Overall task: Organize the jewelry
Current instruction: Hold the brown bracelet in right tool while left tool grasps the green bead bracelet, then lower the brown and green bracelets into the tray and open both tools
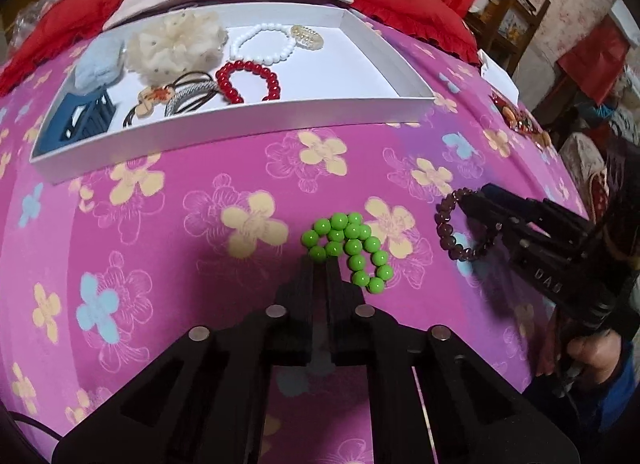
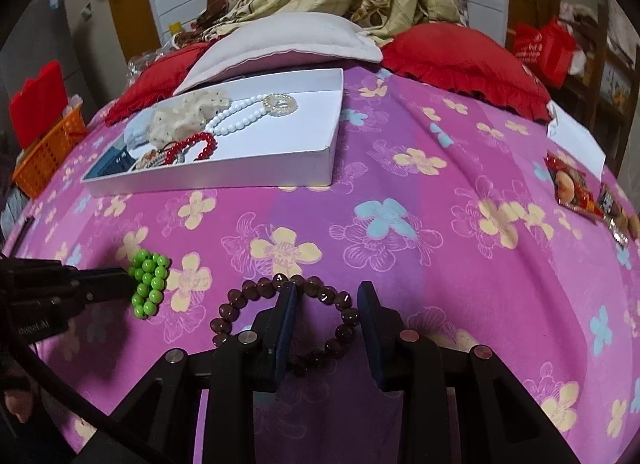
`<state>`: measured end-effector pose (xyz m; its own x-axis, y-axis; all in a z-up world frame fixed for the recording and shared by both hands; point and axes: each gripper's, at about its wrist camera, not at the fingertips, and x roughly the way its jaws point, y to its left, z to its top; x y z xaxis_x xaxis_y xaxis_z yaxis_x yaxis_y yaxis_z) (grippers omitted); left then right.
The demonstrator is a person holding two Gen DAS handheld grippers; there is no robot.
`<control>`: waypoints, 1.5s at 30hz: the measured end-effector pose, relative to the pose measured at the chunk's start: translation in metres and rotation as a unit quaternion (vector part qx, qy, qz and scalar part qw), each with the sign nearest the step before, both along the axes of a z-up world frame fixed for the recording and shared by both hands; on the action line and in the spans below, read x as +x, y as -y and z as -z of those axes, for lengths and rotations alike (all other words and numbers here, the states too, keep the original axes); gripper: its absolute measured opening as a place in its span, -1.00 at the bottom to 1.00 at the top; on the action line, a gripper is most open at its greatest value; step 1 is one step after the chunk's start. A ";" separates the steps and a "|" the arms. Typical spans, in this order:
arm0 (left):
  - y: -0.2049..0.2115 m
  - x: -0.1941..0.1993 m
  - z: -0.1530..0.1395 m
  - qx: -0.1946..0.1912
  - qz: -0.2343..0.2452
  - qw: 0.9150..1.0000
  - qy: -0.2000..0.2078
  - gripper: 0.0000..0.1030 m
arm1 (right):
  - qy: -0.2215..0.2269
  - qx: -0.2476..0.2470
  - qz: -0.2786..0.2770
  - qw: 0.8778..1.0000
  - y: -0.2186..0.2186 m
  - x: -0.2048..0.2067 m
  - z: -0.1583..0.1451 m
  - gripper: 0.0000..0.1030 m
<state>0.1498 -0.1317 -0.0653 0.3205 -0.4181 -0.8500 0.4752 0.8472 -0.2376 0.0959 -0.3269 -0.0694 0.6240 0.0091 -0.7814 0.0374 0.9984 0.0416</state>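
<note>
A green bead bracelet (image 1: 347,251) lies bunched on the pink flowered bedspread. My left gripper (image 1: 320,264) is shut on its near beads; it shows at the left of the right wrist view (image 2: 132,282) beside the green bracelet (image 2: 149,284). A dark purple bead bracelet (image 2: 280,320) lies on the bedspread. My right gripper (image 2: 328,292) is open, one finger inside the loop and the other outside it. In the left wrist view my right gripper (image 1: 478,197) reaches into the purple bracelet (image 1: 452,229). A white tray (image 1: 224,131) holds several jewelry pieces.
The tray (image 2: 280,167) holds a red bracelet (image 1: 248,81), a white bracelet (image 1: 262,43), a cream scrunchie (image 1: 176,43) and a blue clip (image 1: 84,119). Red pillows (image 2: 460,55), an orange basket (image 2: 48,155) and snack packets (image 2: 580,187) lie around.
</note>
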 end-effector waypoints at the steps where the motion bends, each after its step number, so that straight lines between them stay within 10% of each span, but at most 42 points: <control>1: -0.002 0.000 0.000 -0.004 -0.003 1.000 -0.004 -0.95 | -0.002 0.006 -0.004 1.000 0.000 0.001 -0.001 -0.70; 11: -0.014 -0.001 -0.016 -0.037 -0.012 0.999 0.003 -0.93 | 0.003 0.042 -0.002 0.999 -0.005 -0.004 -0.010 -0.85; 16: 0.000 0.012 -0.012 -0.026 0.013 0.999 0.013 -0.51 | -0.002 0.050 0.005 0.999 -0.001 -0.011 -0.008 -0.85; 31: 0.017 0.008 -0.007 -0.016 0.043 0.999 -0.003 -0.84 | 0.009 0.044 0.009 0.999 0.002 -0.010 -0.001 -0.41; 36: 0.010 -0.003 -0.016 -0.017 0.032 0.999 0.009 -0.84 | 0.004 0.046 -0.002 0.999 -0.004 -0.007 -0.001 -0.85; 45: -0.020 -0.021 -0.063 -0.050 0.005 0.998 0.047 -0.84 | 0.053 0.100 0.010 0.994 0.005 -0.016 -0.042 -0.85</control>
